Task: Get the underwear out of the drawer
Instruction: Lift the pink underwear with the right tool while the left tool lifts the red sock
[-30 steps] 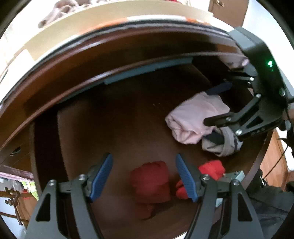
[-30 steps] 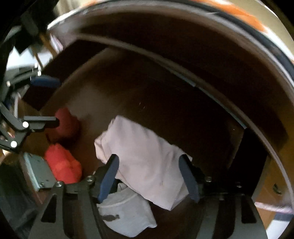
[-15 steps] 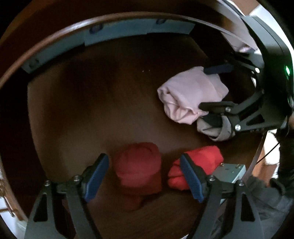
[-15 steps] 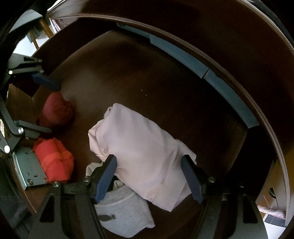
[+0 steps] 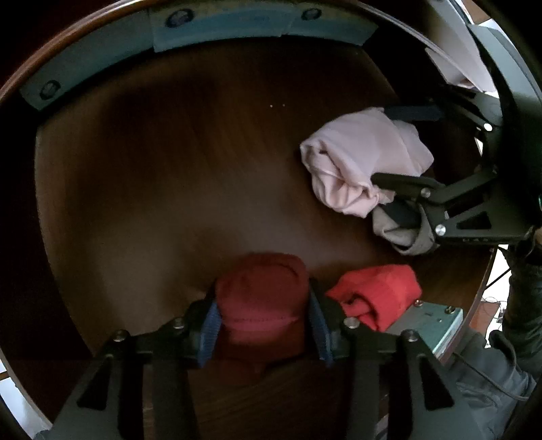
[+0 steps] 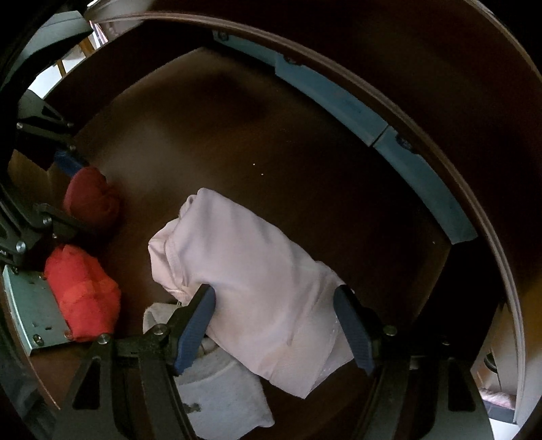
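Inside the dark wooden drawer (image 5: pixel 189 162) lie several folded underwear. My left gripper (image 5: pixel 264 325) points down with its jaws closing; its blue pads press both sides of the dark red underwear (image 5: pixel 262 287). In the right wrist view the same bundle (image 6: pixel 89 196) sits at the left between the left gripper's fingers (image 6: pixel 61 216). My right gripper (image 6: pixel 274 326) stands open, straddling the pale pink underwear (image 6: pixel 250 264), which lies loose below its pads. The left wrist view shows that pink piece (image 5: pixel 362 162) at the right.
A bright red underwear (image 5: pixel 376 291) lies just right of the dark red one. A grey-white garment (image 6: pixel 220 389) is tucked under the pink piece. A metal bracket (image 5: pixel 437 325) sits at the drawer's near corner. Blue-grey rails (image 5: pixel 216 23) line the back wall.
The left gripper sank into the drawer, tilted further downward, and its wide jaws came in against the dark red underwear. The right gripper came a little lower over the pink piece, jaws unchanged.
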